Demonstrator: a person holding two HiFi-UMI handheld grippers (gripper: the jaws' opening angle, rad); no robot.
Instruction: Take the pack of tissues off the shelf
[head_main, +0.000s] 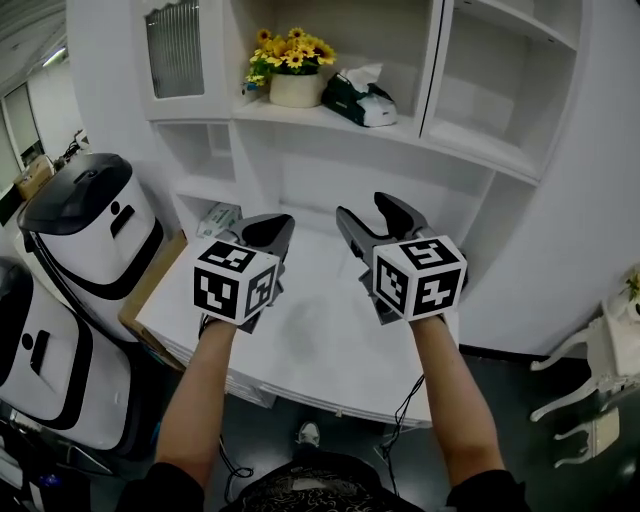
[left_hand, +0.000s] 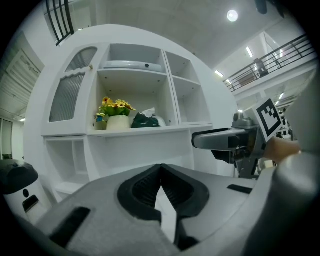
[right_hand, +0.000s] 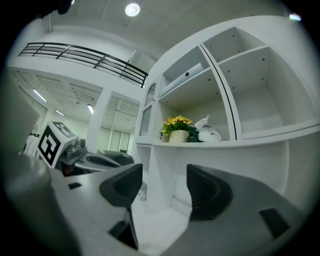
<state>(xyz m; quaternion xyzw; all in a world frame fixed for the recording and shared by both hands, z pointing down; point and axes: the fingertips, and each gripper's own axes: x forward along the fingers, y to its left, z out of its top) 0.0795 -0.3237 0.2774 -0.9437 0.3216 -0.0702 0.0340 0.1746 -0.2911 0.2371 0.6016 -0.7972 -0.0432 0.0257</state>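
The pack of tissues (head_main: 362, 100) is dark green and white with a tissue sticking out of its top. It lies on the upper shelf (head_main: 330, 121) just right of a pot of yellow flowers (head_main: 294, 86). It also shows in the left gripper view (left_hand: 145, 120) and the right gripper view (right_hand: 207, 134). Both grippers hover over the white desk (head_main: 320, 345), well below and in front of the pack. My left gripper (head_main: 270, 232) (left_hand: 160, 168) is shut, its tips touching with nothing between them. My right gripper (head_main: 366, 212) (right_hand: 164, 175) is open and empty.
A small printed box (head_main: 218, 217) sits in the lower nook at the left. White rounded machines (head_main: 90, 230) stand on the floor left of the desk. A white chair (head_main: 598, 372) stands at the right. Vertical dividers (head_main: 432, 70) frame the shelf bay.
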